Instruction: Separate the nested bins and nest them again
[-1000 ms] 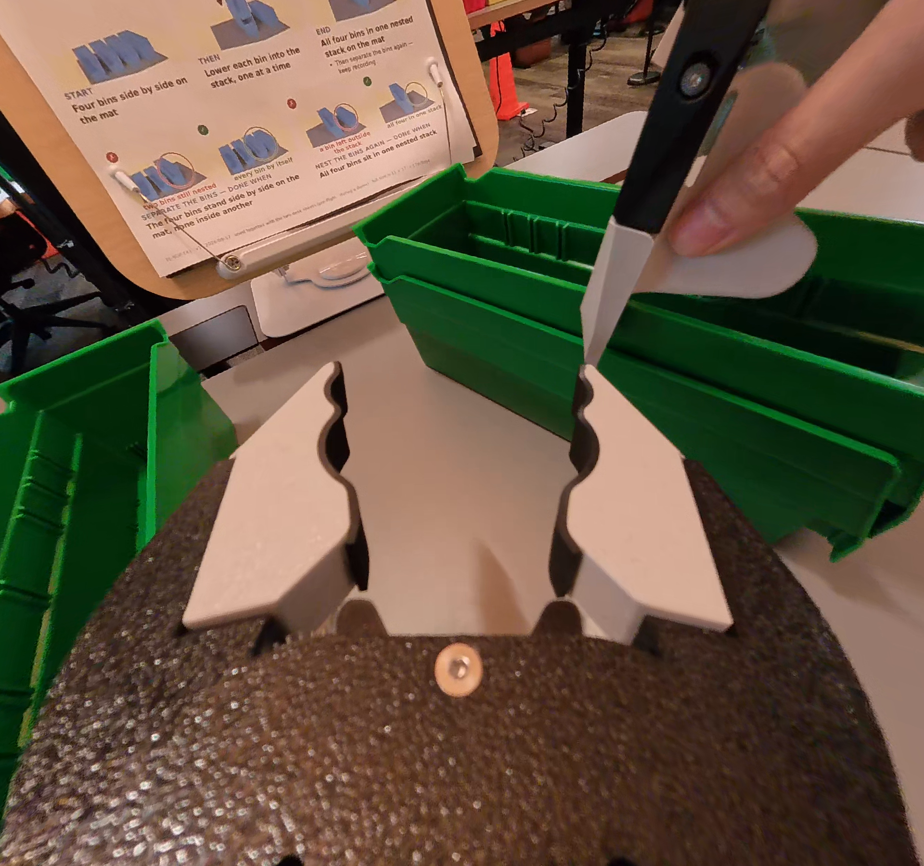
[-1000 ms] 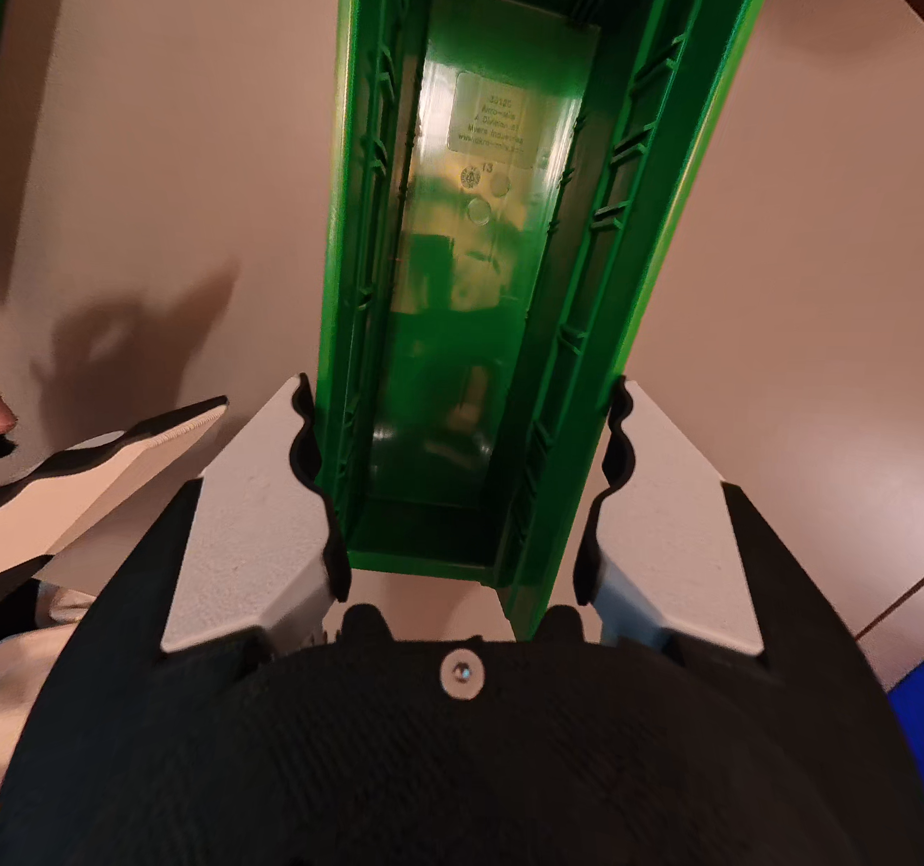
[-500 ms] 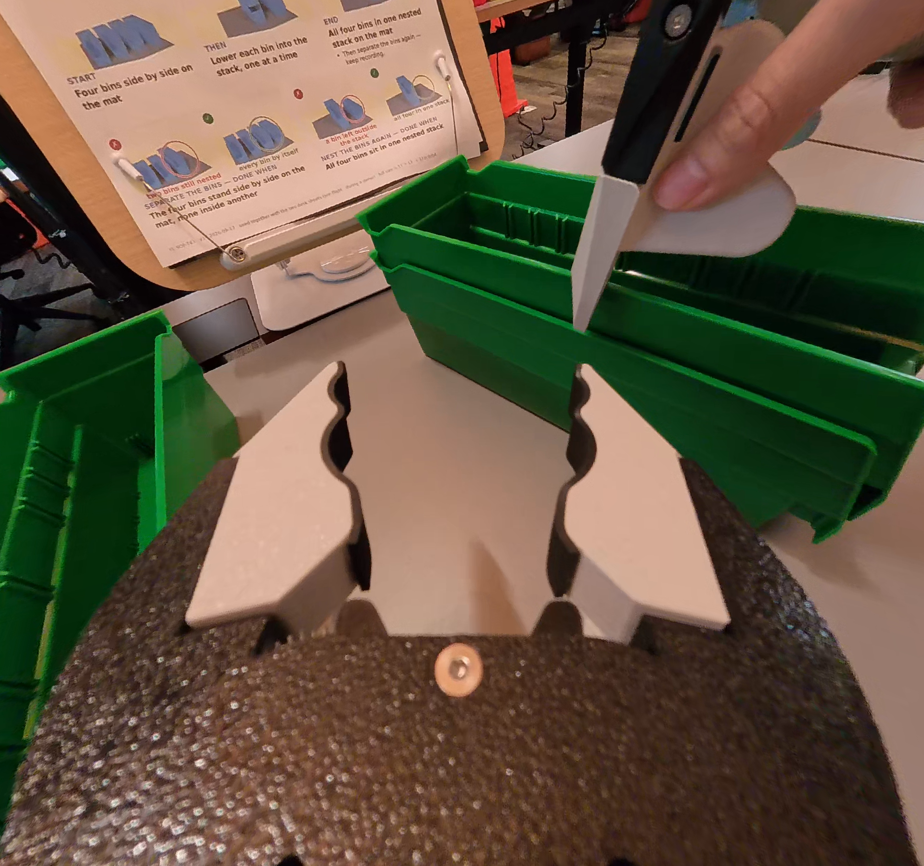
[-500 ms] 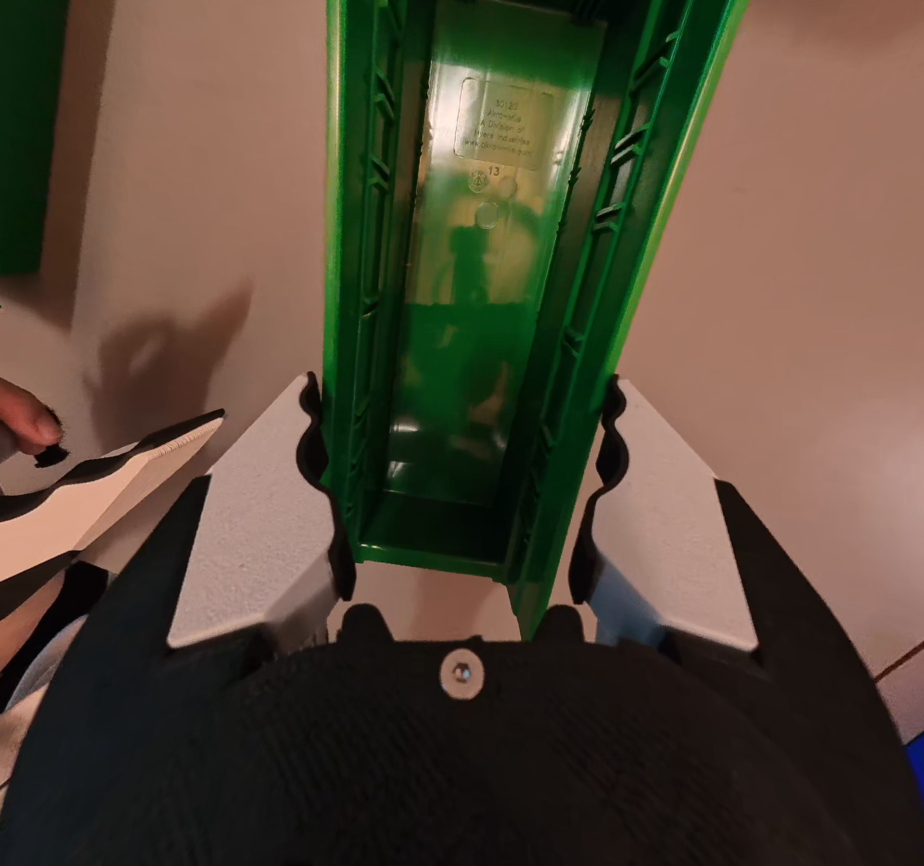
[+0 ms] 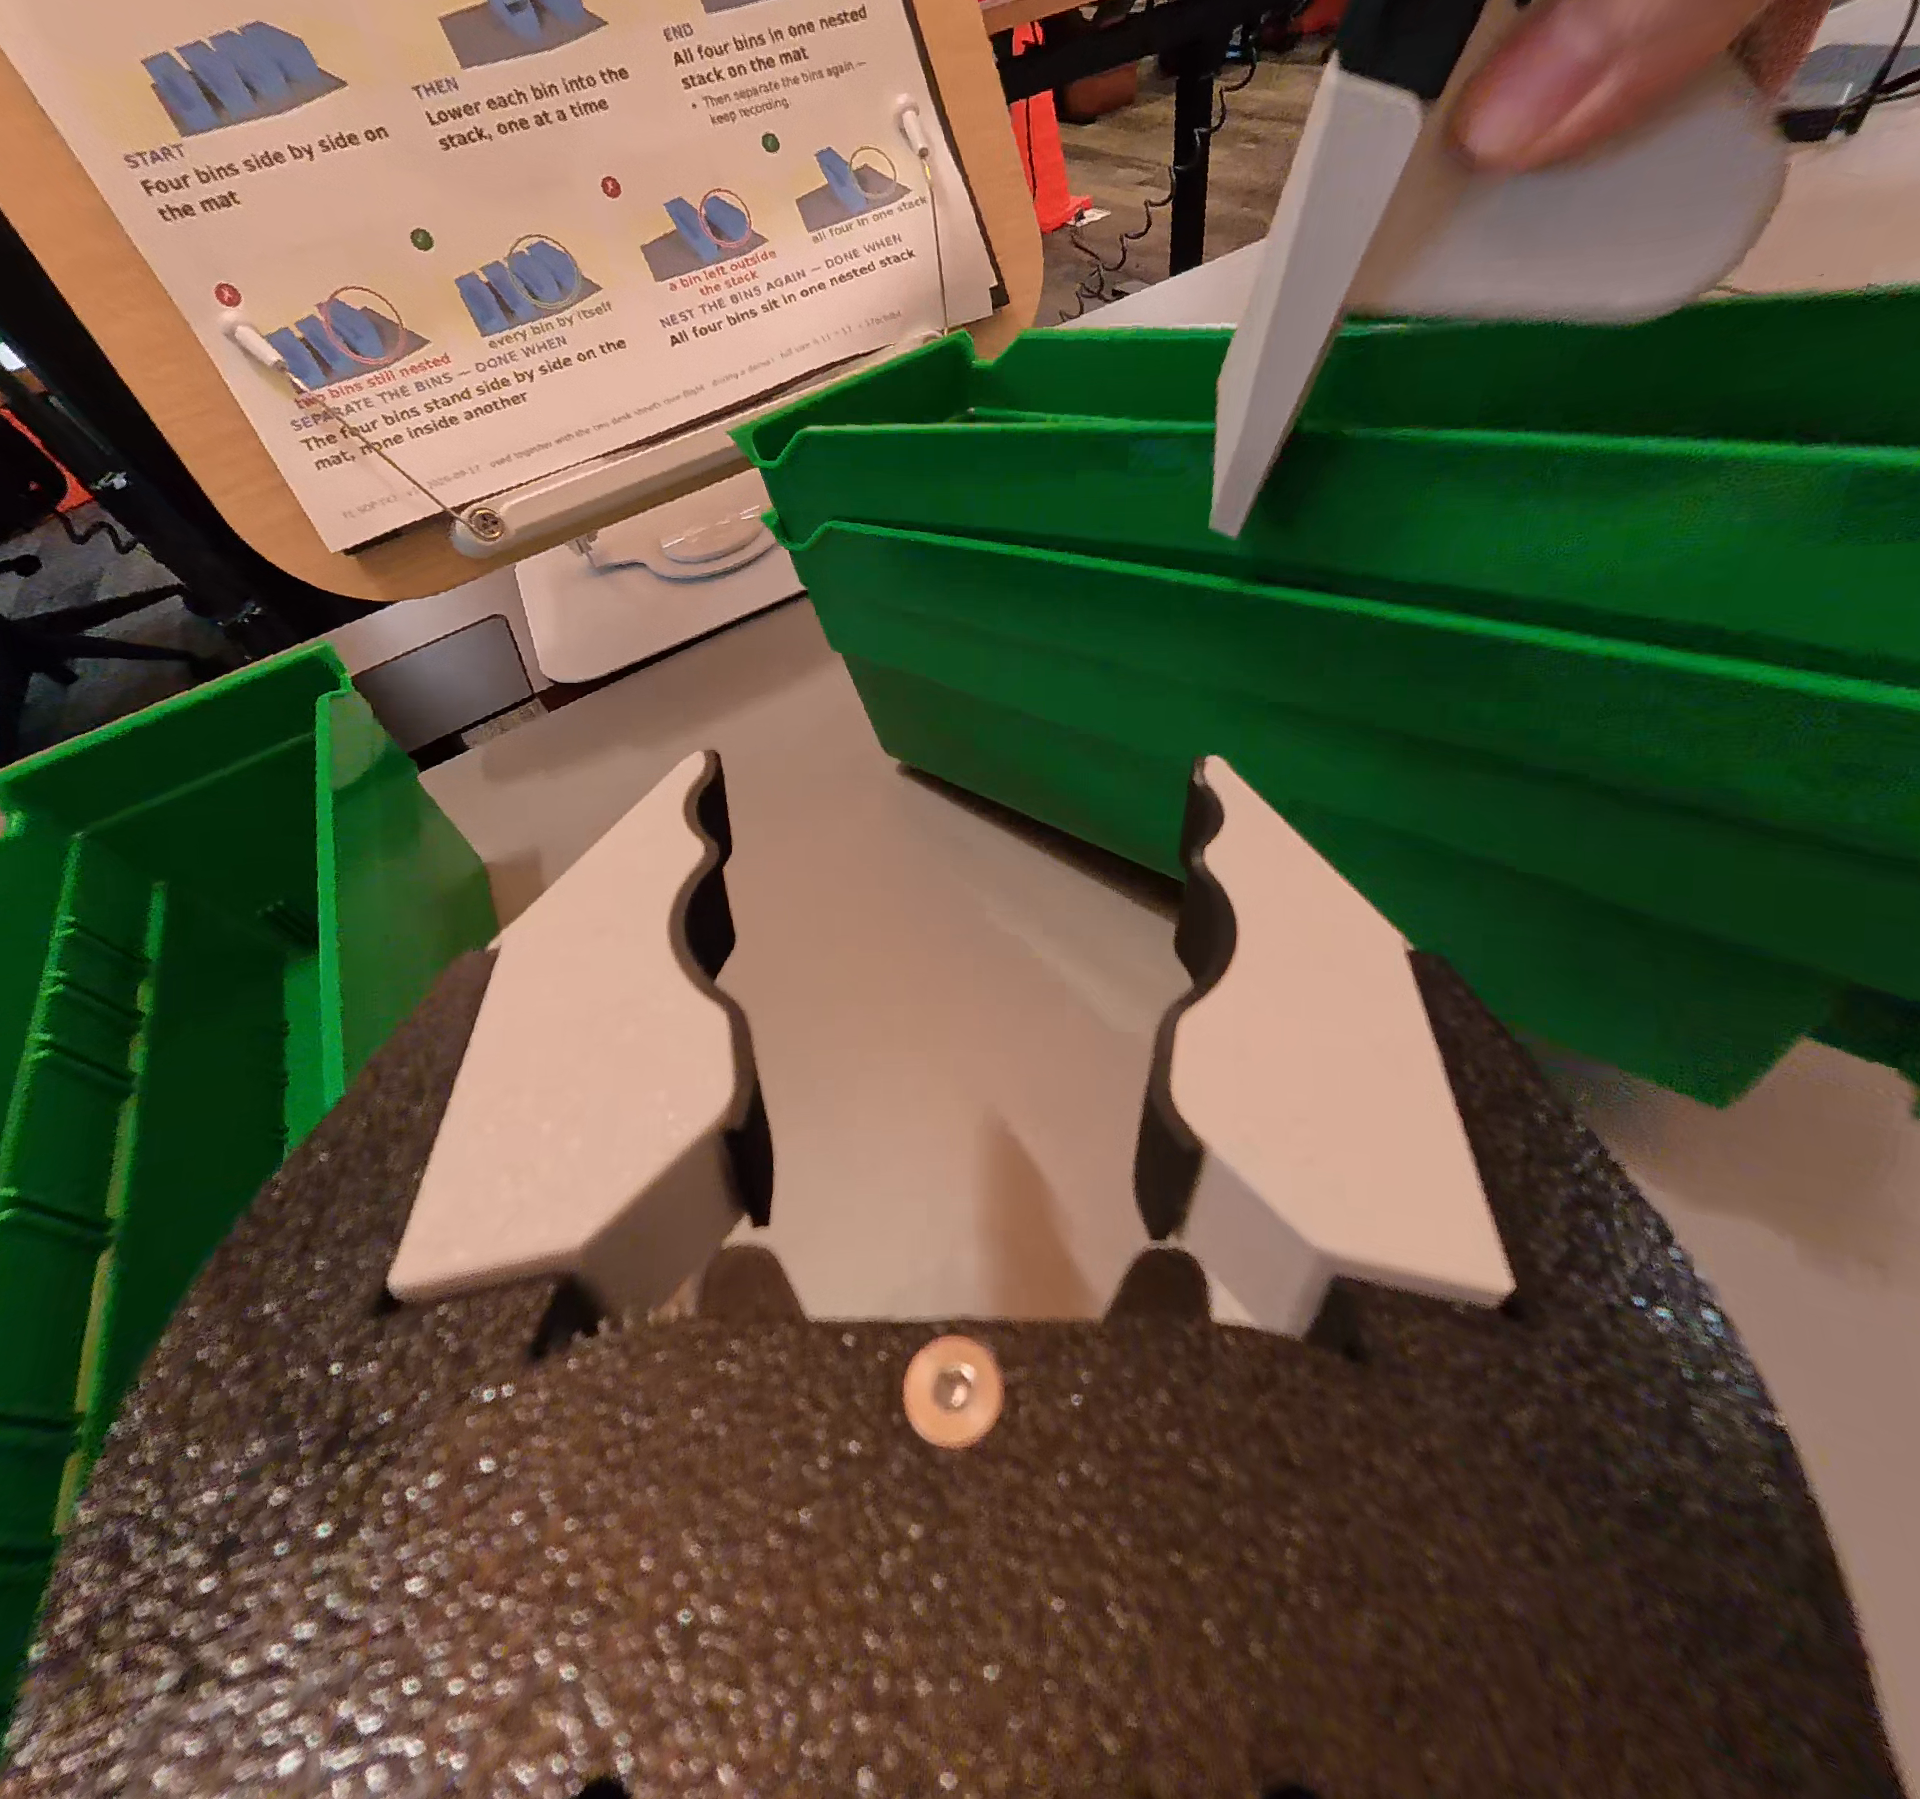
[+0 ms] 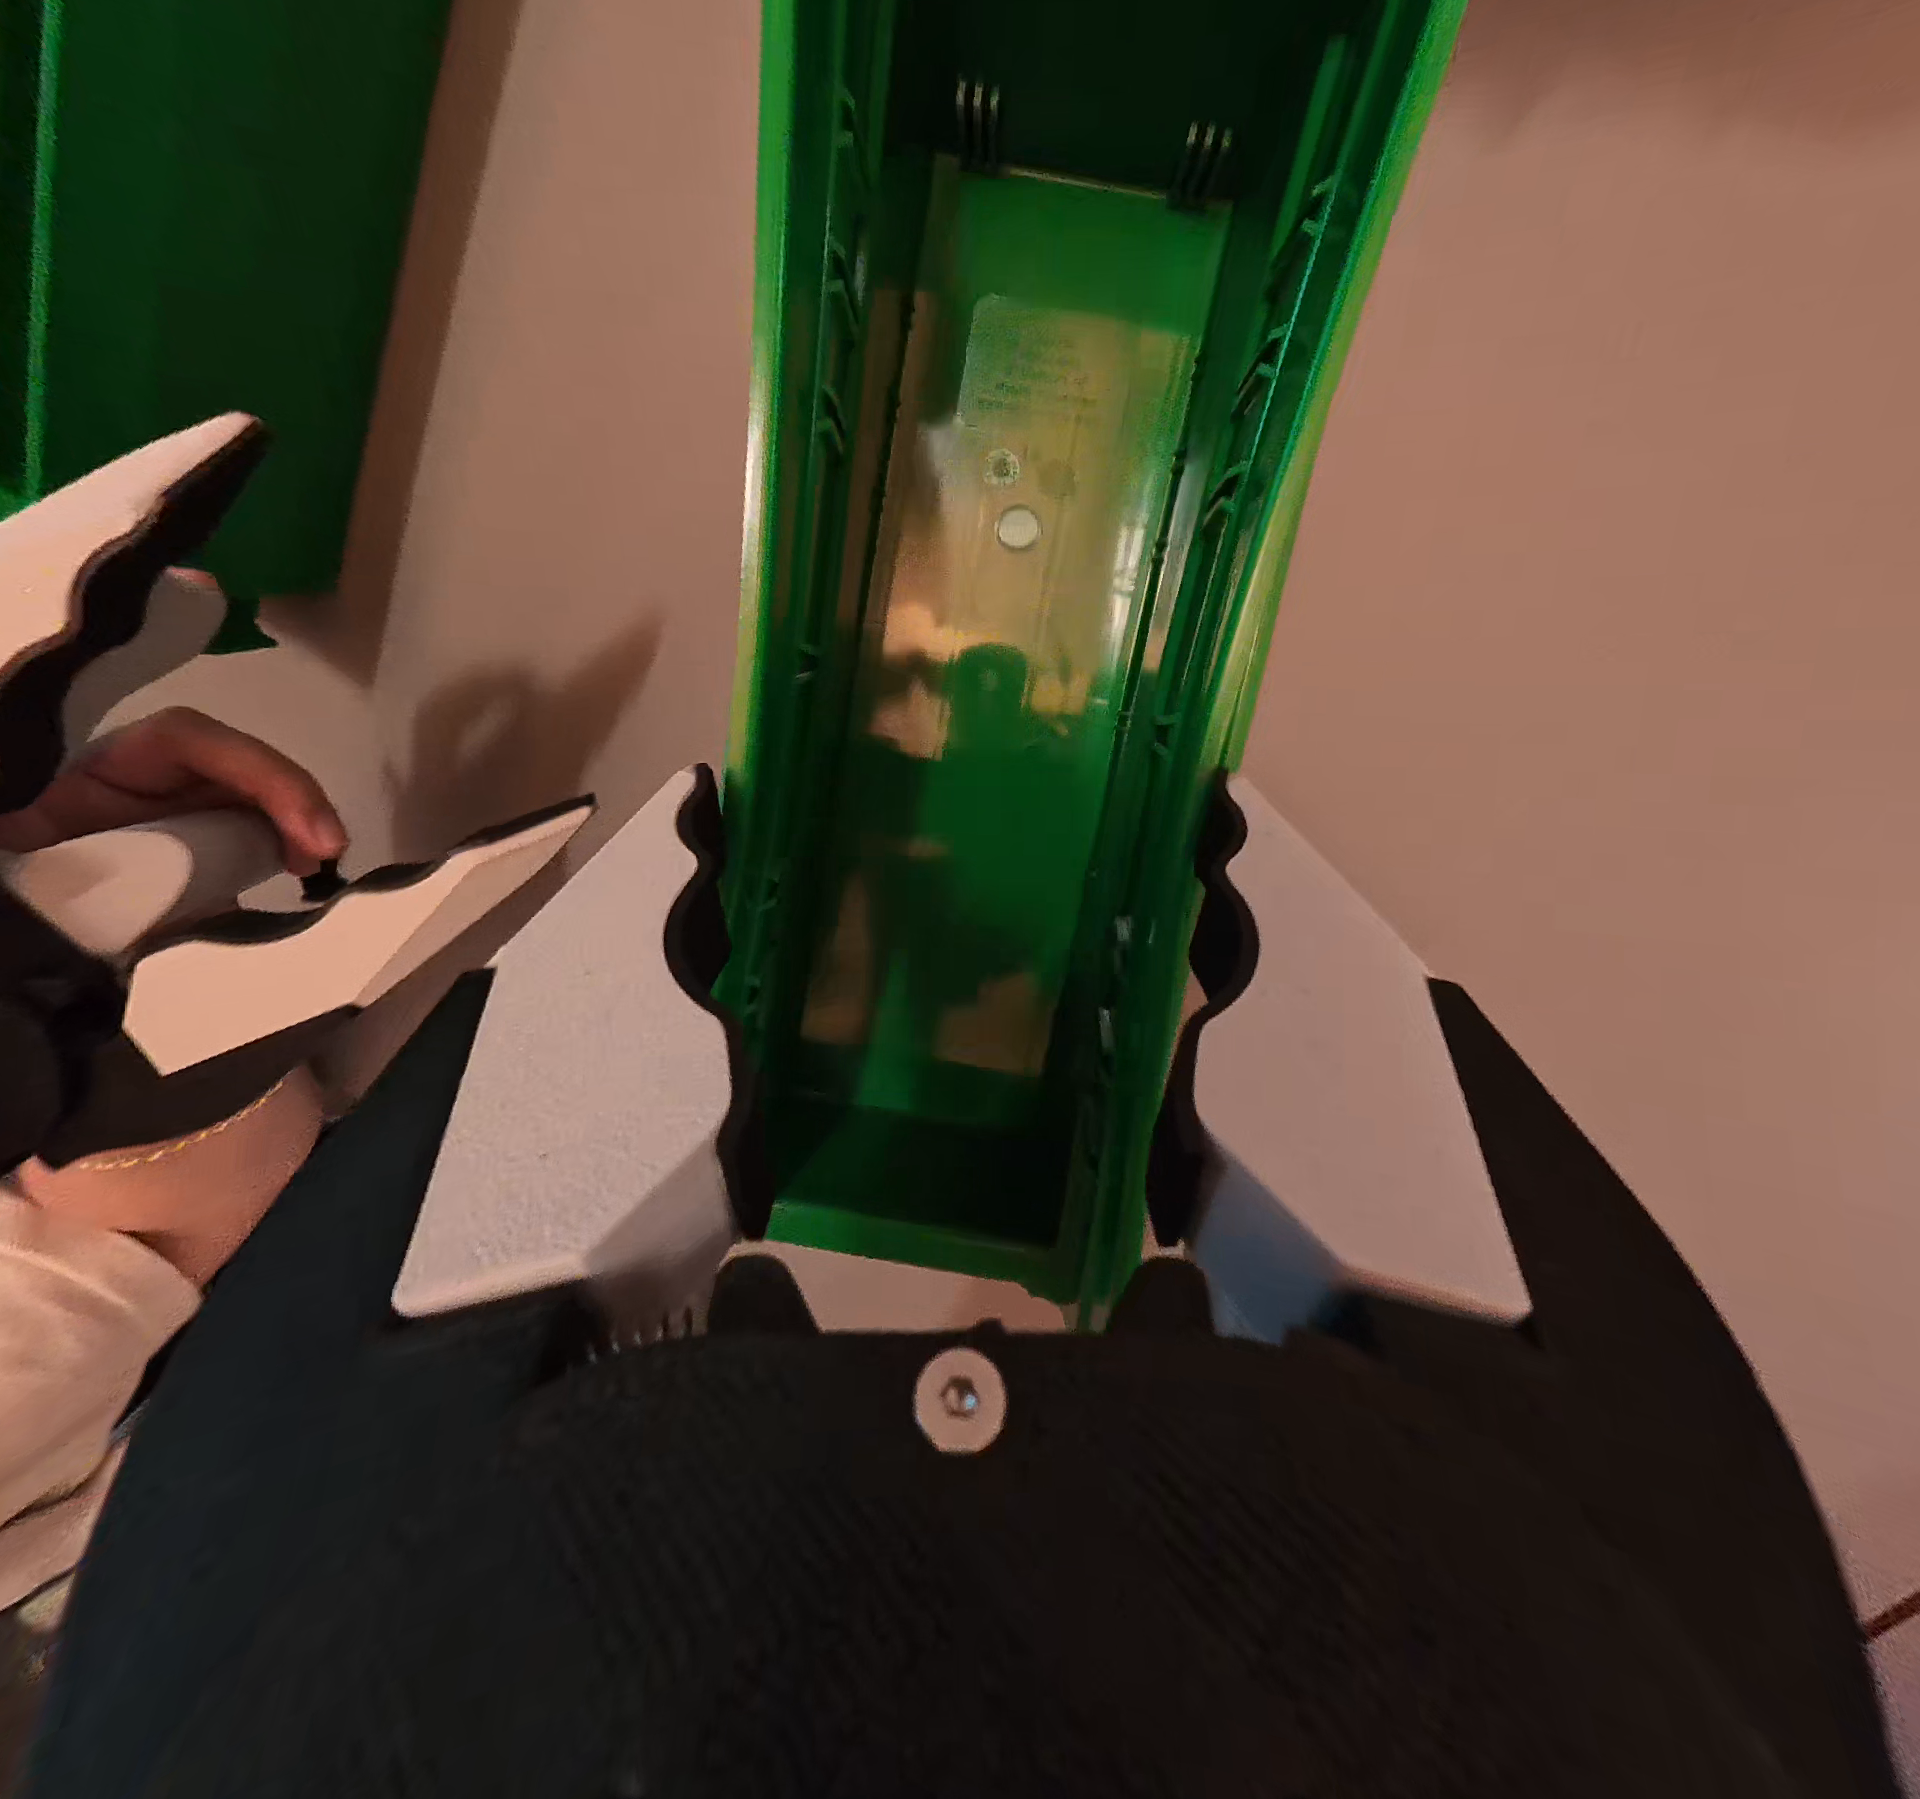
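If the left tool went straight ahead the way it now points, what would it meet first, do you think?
Probably the bare tabletop between its open fingers, then the near end of the lower green bin of the stack; depth is hard to judge.

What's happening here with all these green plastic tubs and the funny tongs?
A person is working with two hand-held grippers on long green plastic bins. The right gripper has its jaws closed on the sides of the top bin, held above the bin nested under it. The left gripper is open and empty over the pale table. Another separate green bin stands to its left.
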The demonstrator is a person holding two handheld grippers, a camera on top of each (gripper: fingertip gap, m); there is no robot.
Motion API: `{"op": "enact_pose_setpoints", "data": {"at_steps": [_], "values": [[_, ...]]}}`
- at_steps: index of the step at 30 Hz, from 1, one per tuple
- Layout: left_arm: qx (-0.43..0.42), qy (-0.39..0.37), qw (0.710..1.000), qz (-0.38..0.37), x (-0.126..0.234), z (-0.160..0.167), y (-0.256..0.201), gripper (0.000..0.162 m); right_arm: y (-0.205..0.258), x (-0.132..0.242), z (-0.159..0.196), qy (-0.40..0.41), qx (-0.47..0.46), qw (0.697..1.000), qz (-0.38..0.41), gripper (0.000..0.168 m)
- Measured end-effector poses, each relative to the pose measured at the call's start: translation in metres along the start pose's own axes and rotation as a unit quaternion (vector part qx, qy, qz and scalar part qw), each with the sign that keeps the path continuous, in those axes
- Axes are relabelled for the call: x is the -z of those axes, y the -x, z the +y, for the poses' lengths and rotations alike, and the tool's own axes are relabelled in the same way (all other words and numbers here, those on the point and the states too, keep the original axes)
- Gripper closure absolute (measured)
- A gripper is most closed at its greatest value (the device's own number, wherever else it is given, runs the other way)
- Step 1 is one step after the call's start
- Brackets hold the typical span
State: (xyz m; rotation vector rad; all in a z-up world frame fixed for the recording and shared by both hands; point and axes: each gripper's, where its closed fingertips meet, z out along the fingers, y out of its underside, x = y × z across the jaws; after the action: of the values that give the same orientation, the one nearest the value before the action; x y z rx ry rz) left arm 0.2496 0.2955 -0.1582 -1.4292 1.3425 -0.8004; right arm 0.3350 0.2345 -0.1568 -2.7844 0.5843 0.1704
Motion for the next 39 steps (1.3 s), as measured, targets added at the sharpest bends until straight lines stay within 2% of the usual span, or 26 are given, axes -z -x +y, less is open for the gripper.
{"op": "enact_pose_setpoints", "data": {"at_steps": [7, 14, 21, 33, 39], "values": [[-0.005, 0.002, 1.000, -0.002, 0.000, 0.000, 0.000, 0.077, 0.003, 0.008, -0.002, -0.012, 0.006, 1.000, 0.005, 0.078], [-0.001, 0.007, 1.000, -0.002, -0.001, 0.003, 0.001, 0.077, 0.006, -0.001, 0.004, 0.007, 0.008, 1.000, 0.013, 0.078], [-0.003, 0.003, 1.000, -0.004, 0.000, 0.001, 0.001, 0.077, 0.002, -0.016, 0.016, 0.034, 0.006, 0.999, 0.021, 0.069], [0.000, 0.012, 1.000, 0.001, -0.004, 0.005, -0.004, 0.077, 0.001, -0.021, 0.014, 0.033, 0.028, 0.998, 0.049, 0.060], [0.001, 0.011, 1.000, 0.001, -0.004, 0.005, -0.003, 0.077, 0.000, -0.021, 0.013, 0.035, 0.041, 0.997, 0.057, 0.067]]}}
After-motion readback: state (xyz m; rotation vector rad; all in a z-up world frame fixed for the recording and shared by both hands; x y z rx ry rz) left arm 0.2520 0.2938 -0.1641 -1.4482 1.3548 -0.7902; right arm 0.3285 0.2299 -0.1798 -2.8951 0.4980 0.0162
